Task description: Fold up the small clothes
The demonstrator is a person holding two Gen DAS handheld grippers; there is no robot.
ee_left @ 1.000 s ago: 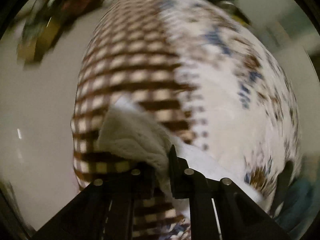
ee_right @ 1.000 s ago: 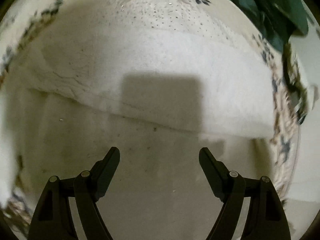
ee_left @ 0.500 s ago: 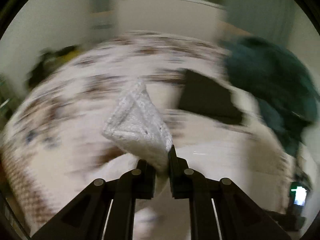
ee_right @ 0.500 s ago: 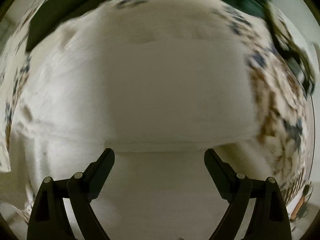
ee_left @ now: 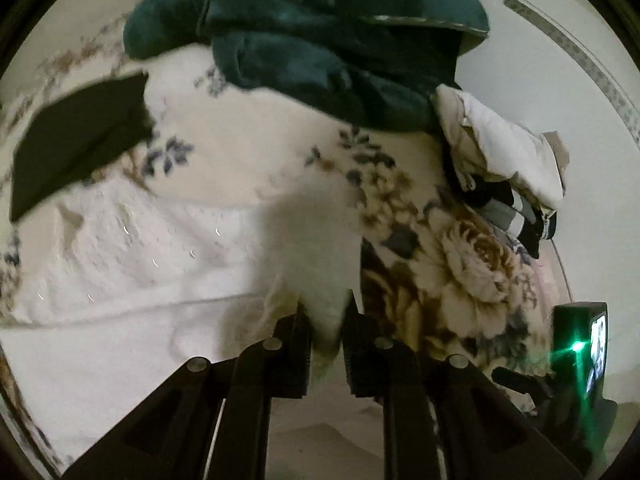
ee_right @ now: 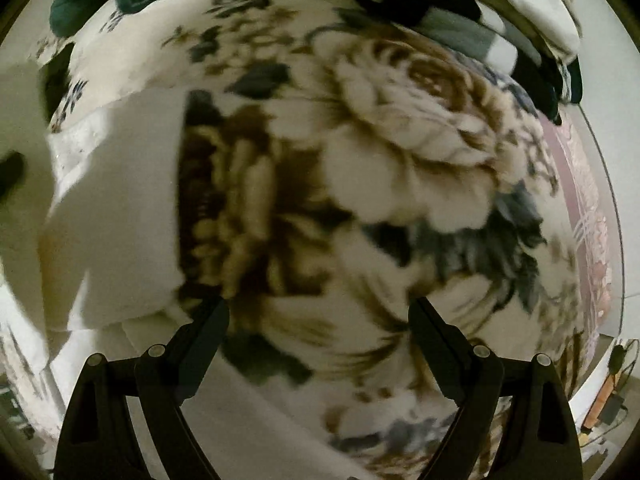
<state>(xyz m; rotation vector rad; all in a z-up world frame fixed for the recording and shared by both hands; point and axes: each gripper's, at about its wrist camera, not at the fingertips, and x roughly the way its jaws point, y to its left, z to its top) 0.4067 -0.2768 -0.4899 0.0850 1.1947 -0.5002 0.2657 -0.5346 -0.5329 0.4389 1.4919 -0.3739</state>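
Currently our left gripper [ee_left: 326, 328] fingers, easing apart, still pinch the white garment [ee_left: 316, 248] to lay its fold; right gripper [ee_right: 318, 320] fingers apart, empty over the floral blanket [ee_right: 400, 168].

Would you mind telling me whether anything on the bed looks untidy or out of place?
Yes: the dark green garment lies crumpled in a heap on the floral blanket, unlike the flat black piece. The white garment is only partly folded, a corner between the left gripper's opening jaws.

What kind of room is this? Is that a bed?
Probably a bedroom. The soft surface looks like a bed covered with a flowered blanket; a teal garment and a pile of folded clothes lie on it, beside a white garment.
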